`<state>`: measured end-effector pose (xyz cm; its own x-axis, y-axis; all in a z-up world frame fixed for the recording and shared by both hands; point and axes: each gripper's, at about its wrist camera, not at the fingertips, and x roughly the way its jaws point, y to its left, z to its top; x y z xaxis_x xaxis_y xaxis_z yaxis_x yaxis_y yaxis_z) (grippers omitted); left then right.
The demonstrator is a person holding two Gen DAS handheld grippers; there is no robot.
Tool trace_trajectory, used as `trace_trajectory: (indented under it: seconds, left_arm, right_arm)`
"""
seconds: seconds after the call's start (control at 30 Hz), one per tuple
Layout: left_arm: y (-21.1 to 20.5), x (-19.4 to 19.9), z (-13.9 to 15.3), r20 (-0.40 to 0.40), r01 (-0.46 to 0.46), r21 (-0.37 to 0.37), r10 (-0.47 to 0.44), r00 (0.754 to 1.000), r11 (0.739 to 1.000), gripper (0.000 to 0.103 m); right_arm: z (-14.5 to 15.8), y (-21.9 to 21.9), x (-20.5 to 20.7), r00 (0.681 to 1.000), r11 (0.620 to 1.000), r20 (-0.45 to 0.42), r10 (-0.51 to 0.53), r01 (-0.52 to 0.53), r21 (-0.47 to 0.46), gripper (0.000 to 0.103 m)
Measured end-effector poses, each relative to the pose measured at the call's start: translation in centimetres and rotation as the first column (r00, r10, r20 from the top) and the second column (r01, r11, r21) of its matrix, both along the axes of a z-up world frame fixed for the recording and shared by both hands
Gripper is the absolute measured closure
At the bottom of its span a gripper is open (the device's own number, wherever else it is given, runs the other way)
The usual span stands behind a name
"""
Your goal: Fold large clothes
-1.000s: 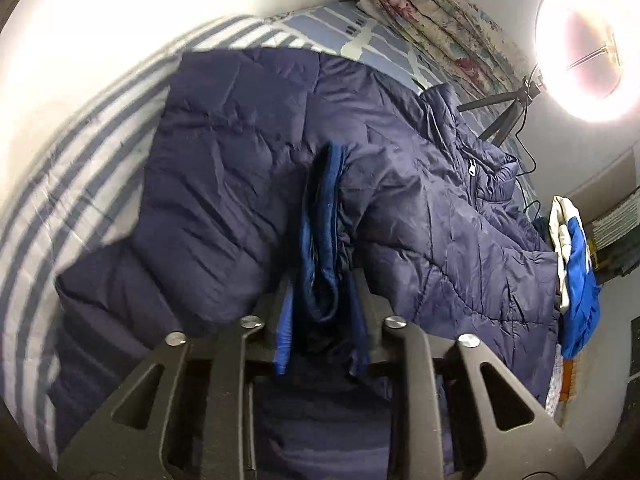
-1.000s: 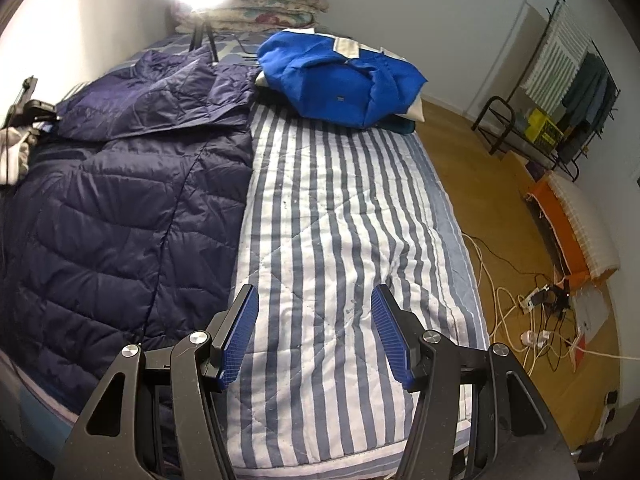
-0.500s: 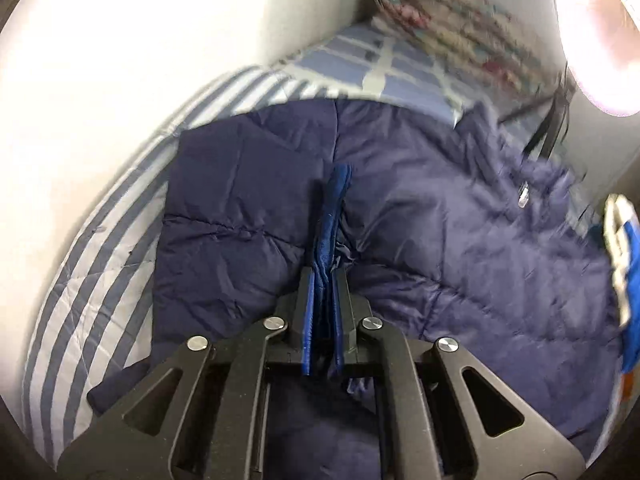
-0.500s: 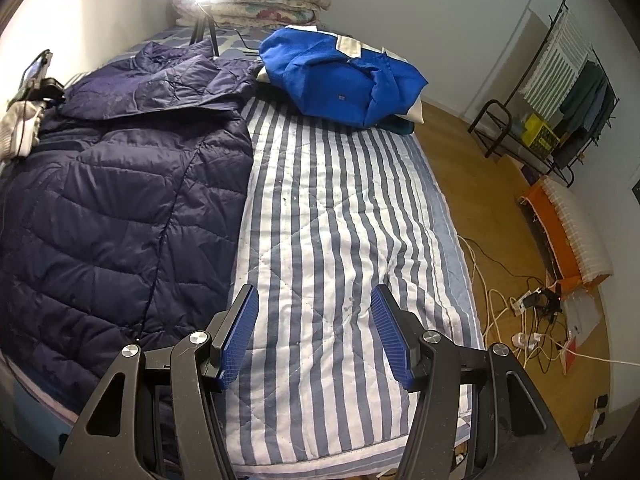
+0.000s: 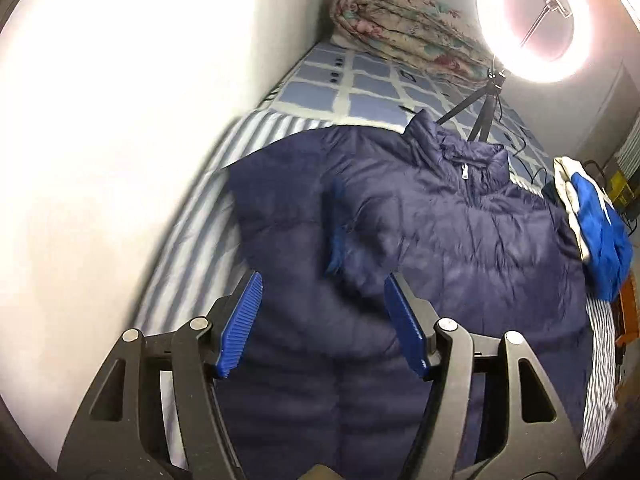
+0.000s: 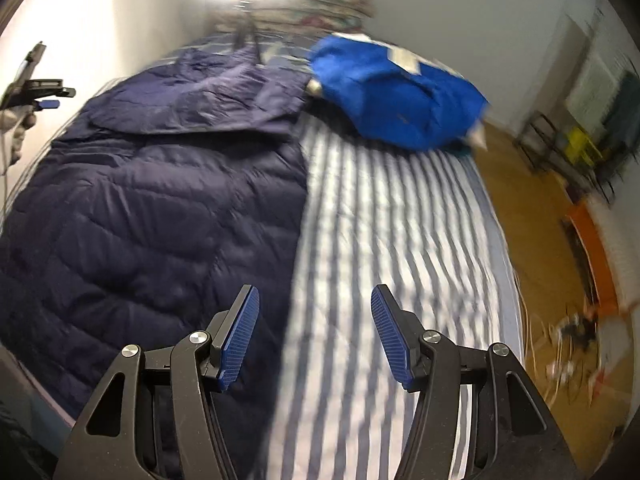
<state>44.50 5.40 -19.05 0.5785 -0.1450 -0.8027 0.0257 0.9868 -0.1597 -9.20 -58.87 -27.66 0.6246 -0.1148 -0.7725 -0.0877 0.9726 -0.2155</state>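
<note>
A large navy puffer jacket [image 5: 460, 240] lies spread on the striped bed [image 5: 192, 240], collar toward the ring light. One sleeve lies folded across its body, with the blue-lined cuff [image 5: 336, 232] showing. My left gripper [image 5: 322, 320] is open and empty, held just above the jacket behind the cuff. In the right wrist view the jacket [image 6: 152, 208] covers the left half of the bed [image 6: 392, 240]. My right gripper [image 6: 314, 332] is open and empty, above the jacket's edge and the bare stripes.
A bright blue garment [image 6: 396, 96] lies at the far right of the bed, also visible in the left view [image 5: 600, 232]. A ring light on a tripod [image 5: 528, 20] and a floral quilt [image 5: 400, 36] stand at the head. Wall on the left; wooden floor with cables [image 6: 568, 328] on the right.
My left gripper was shut on the sleeve cuff; it has opened, let the cuff drop on the jacket and pulled back. My right gripper stayed open and swung slightly; the view is blurred.
</note>
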Motion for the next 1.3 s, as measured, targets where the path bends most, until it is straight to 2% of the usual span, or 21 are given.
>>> trace_trajectory:
  seconds: [0.07, 0.13, 0.27, 0.33, 0.47, 0.63, 0.67, 0.7, 0.73, 0.8, 0.9, 1.0, 1.17, 1.23, 1.3]
  left_arm:
    - [1.7, -2.6, -0.3, -0.030, -0.011, 0.002, 0.011, 0.999, 1.000, 0.037]
    - [3.1, -4.8, -1.1, -0.058, -0.016, 0.016, 0.017, 0.998, 1.000, 0.037]
    - [4.7, -8.2, -3.2, -0.109, -0.023, 0.046, 0.028, 0.994, 0.999, 0.037]
    - [5.0, -10.0, -4.3, -0.127, -0.013, 0.037, 0.018, 0.992, 0.999, 0.037]
    - [4.4, -12.1, -5.6, -0.153, 0.039, 0.080, -0.026, 0.988, 0.996, 0.037]
    - [4.2, -13.1, -5.1, -0.122, 0.060, 0.116, -0.046, 0.991, 0.991, 0.037]
    - [4.3, -13.1, -5.1, -0.118, 0.057, 0.123, -0.043, 0.992, 0.991, 0.037]
    - [4.4, -12.9, -5.1, -0.118, 0.055, 0.124, -0.040, 0.992, 0.991, 0.037]
    - [4.7, -12.7, -5.2, -0.120, 0.051, 0.126, -0.036, 0.992, 0.991, 0.037]
    - [5.3, -12.5, -5.5, -0.127, 0.032, 0.118, -0.017, 0.992, 0.992, 0.037]
    - [6.0, -12.5, -5.5, -0.148, 0.027, 0.086, -0.014, 0.989, 0.996, 0.037]
    - [5.9, -13.4, -4.9, -0.152, 0.049, 0.063, -0.039, 0.988, 0.997, 0.037]
    - [6.2, -16.7, -4.3, -0.179, 0.055, -0.005, -0.055, 0.982, 0.998, 0.037]
    - [6.3, -18.2, -4.3, -0.198, 0.063, -0.033, -0.069, 0.978, 0.997, 0.037]
    - [6.2, -19.8, -4.5, -0.212, 0.077, -0.032, -0.082, 0.974, 0.997, 0.037]
  right_arm:
    - [0.5, 0.8, 2.1, 0.999, 1.000, 0.031, 0.017, -0.017, 0.012, 0.045]
    - [0.8, 1.2, 5.1, 0.998, 0.997, 0.053, 0.025, -0.028, 0.070, 0.045]
    - [0.3, 2.1, 11.1, 0.998, 0.989, 0.039, 0.050, -0.055, 0.140, 0.045]
    - [-0.9, 2.1, 14.3, 1.000, 0.984, 0.012, 0.007, -0.009, 0.177, 0.045]
    - [-3.5, 0.8, 19.2, 0.994, 0.965, -0.037, -0.107, 0.113, 0.236, 0.045]
    - [-6.8, -1.6, 22.8, 0.972, 0.894, -0.121, -0.203, 0.235, 0.381, 0.046]
    - [-7.1, -1.8, 23.2, 0.969, 0.890, -0.125, -0.211, 0.243, 0.386, 0.056]
    - [-7.6, -1.9, 23.5, 0.969, 0.892, -0.127, -0.213, 0.246, 0.379, 0.072]
    - [-8.0, -2.0, 23.9, 0.968, 0.903, -0.135, -0.211, 0.246, 0.353, 0.078]
    - [-8.7, -1.9, 24.1, 0.966, 0.923, -0.118, -0.229, 0.254, 0.289, 0.078]
    - [-8.1, -1.2, 23.8, 0.965, 0.932, -0.121, -0.234, 0.258, 0.254, 0.077]
    - [-6.7, -0.7, 22.5, 0.973, 0.944, -0.126, -0.195, 0.221, 0.244, 0.074]
    - [-3.2, -0.4, 15.8, 0.988, 0.956, -0.108, -0.111, 0.136, 0.261, 0.074]
    - [-1.9, -0.4, 12.1, 0.993, 0.958, -0.093, -0.078, 0.100, 0.268, 0.069]
    - [-0.8, -0.6, 9.3, 0.995, 0.959, -0.081, -0.059, 0.078, 0.271, 0.059]
